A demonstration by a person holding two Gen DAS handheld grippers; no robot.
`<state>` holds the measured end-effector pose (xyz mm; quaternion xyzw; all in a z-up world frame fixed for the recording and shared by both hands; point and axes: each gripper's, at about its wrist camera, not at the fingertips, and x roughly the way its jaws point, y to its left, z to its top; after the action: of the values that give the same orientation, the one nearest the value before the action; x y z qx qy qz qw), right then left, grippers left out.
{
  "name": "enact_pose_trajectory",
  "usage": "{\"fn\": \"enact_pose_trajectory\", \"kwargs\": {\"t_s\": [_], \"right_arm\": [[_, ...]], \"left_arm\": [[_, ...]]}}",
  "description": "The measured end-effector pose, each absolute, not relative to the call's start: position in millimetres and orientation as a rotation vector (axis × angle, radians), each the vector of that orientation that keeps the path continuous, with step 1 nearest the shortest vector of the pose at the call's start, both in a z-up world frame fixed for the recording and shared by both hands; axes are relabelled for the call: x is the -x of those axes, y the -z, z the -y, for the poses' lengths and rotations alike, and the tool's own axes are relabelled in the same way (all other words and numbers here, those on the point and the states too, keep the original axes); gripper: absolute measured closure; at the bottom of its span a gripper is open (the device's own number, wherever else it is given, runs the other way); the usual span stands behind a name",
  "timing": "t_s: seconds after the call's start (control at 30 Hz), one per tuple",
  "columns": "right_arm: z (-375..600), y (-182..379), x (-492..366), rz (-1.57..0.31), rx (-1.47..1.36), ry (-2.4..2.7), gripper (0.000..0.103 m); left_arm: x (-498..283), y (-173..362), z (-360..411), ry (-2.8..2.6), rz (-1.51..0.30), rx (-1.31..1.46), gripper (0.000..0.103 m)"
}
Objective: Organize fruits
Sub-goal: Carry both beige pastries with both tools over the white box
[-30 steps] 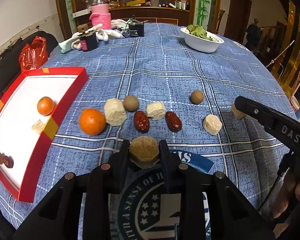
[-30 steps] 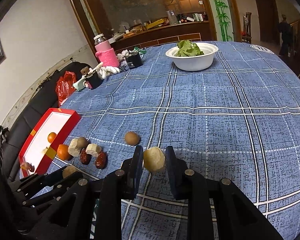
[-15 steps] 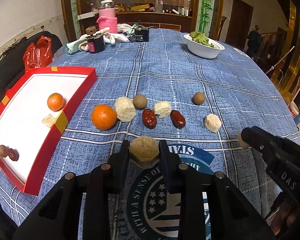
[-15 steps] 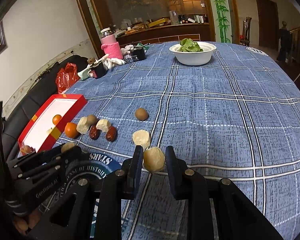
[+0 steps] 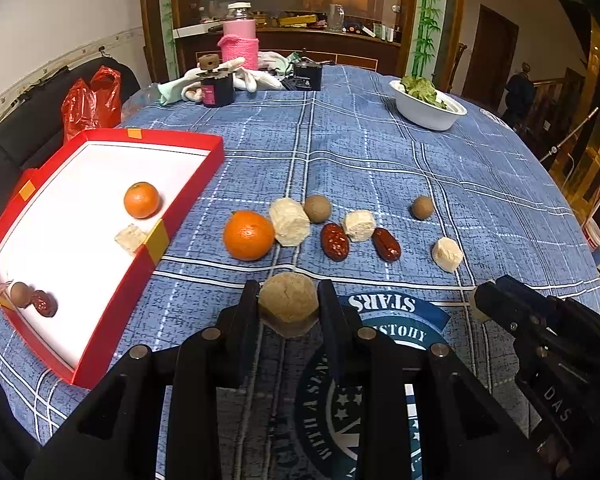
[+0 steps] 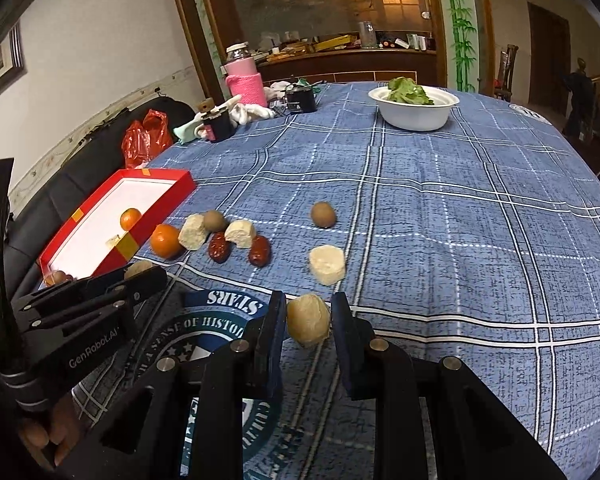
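Note:
My left gripper point(image 5: 288, 304) is shut on a tan sugarcane chunk point(image 5: 288, 300), held above the blue cloth near the table's front. My right gripper point(image 6: 309, 320) is shut on a pale sugarcane chunk point(image 6: 308, 319), to the right of the left one. On the cloth lie an orange point(image 5: 248, 235), two red dates point(image 5: 334, 241), brown longans point(image 5: 317, 208) and several pale chunks point(image 5: 289, 222). The red tray point(image 5: 188, 204) at the left holds a small orange point(image 5: 141, 199), a pale chunk, a longan and a date.
A white bowl of greens point(image 5: 426, 106) stands at the far right. A pink bottle point(image 5: 240, 38), dark jars and white cloths crowd the far edge. A red plastic bag point(image 5: 90, 102) sits on the dark sofa at the left.
Both grippers have drawn back toward the table's near edge with their chunks still held. The right gripper has moved left, closer to the left one.

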<state>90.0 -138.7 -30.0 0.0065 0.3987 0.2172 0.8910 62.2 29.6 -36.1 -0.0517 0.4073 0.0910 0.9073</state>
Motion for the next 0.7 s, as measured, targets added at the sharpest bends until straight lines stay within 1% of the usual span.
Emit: {"fn": "enact_pose_trajectory", "kwargs": {"t_s": [0.7], "right_arm": [[93.5,14.5,-83.8,-0.797,0.047,-0.529,0.080]], "left_arm": [[-46.6,20.6,-71.8,-0.253,-0.805,0.163,0.076]]}}
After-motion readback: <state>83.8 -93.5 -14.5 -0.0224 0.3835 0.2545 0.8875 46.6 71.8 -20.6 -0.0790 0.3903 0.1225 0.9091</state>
